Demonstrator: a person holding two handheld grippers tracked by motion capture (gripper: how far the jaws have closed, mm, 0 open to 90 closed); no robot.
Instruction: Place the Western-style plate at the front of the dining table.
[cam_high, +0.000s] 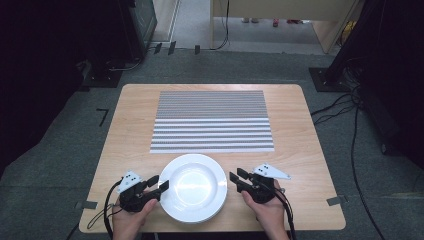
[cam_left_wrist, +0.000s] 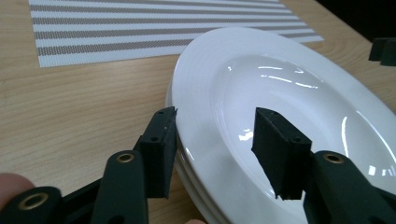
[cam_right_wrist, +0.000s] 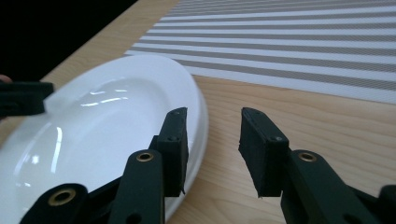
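A stack of white plates (cam_high: 193, 187) sits near the table's front edge; in the left gripper view the stack (cam_left_wrist: 280, 84) shows more than one rim. My left gripper (cam_high: 157, 184) is at the stack's left side. Its jaws (cam_left_wrist: 217, 116) straddle the top plate's rim, one beside the outer edge and one above the well, with a gap still showing. My right gripper (cam_high: 236, 176) is at the stack's right edge. There (cam_right_wrist: 214, 114) one jaw hangs over the rim (cam_right_wrist: 196, 107), the other over bare wood. Both are open.
A grey-and-white striped placemat (cam_high: 212, 120) lies flat behind the plates across the middle of the wooden table (cam_high: 300, 145). Cables trail from both grippers over the front edge. Dark stands and floor cables surround the table.
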